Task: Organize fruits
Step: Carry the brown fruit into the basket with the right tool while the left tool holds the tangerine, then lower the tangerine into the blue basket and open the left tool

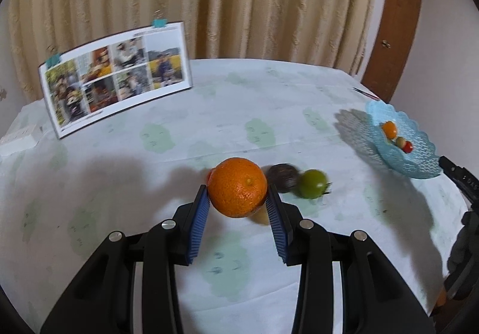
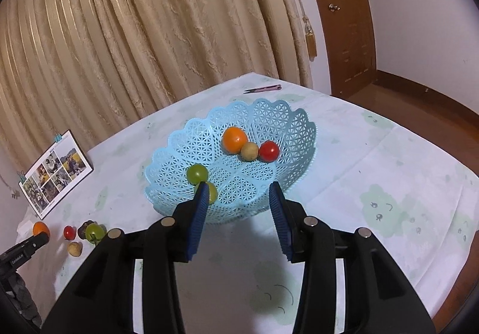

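My left gripper (image 1: 238,194) is shut on an orange (image 1: 238,187) and holds it just above the table. Behind it lie a dark fruit (image 1: 283,176) and a green fruit (image 1: 312,183); a tan fruit (image 1: 261,216) shows under the orange. My right gripper (image 2: 239,194) is open and empty over the near rim of the blue lattice basket (image 2: 269,118). In the basket lie an orange (image 2: 234,140), a tan fruit (image 2: 249,151), a red tomato (image 2: 268,150) and two green fruits (image 2: 197,173). The basket also shows in the left wrist view (image 1: 419,160).
A photo card (image 1: 116,76) stands at the back left of the table. A pink clip (image 2: 263,89) lies behind the basket. In the right wrist view, loose fruits lie far left: a red tomato (image 2: 69,232), a green fruit (image 2: 95,232), a tan fruit (image 2: 74,248). Curtains hang behind.
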Motion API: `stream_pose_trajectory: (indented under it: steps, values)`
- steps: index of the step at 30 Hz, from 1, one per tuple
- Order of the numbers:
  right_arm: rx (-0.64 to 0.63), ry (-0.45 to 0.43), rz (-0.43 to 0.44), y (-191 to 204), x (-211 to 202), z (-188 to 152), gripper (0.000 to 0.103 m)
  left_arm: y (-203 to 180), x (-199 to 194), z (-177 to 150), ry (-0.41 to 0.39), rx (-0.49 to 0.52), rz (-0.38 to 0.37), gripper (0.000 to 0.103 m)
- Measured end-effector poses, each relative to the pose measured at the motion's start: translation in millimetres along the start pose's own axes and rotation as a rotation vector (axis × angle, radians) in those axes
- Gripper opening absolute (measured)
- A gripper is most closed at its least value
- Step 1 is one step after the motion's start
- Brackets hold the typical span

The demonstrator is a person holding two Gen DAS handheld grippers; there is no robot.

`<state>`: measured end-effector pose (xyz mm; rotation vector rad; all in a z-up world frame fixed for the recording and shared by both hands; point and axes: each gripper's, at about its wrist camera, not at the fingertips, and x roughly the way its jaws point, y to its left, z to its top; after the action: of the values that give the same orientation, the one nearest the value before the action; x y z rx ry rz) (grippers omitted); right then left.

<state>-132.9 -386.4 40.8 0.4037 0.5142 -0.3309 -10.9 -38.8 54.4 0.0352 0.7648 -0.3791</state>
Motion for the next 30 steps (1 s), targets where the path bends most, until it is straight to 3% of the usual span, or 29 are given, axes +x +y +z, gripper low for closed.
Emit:
stream_pose_trajectory:
  steps: [5, 17, 30]
  values:
    - [0.014, -0.044, -0.011, -7.6, -7.7, -1.7, 0.051, -38.3, -2.2, 15.8, -0.013, 0.064, -0.052, 0.039]
    - [0.037, -0.052, -0.004, -32.5, -12.2, -6.6, 0.051, -150.7, 22.2, 44.8, -0.015, 0.211, -0.193, 0.039]
    - [0.042, -0.063, 0.006, -42.8, -14.2, -1.4, 0.053, -225.0, 72.2, 57.5, 0.058, 0.274, -0.27, 0.042]
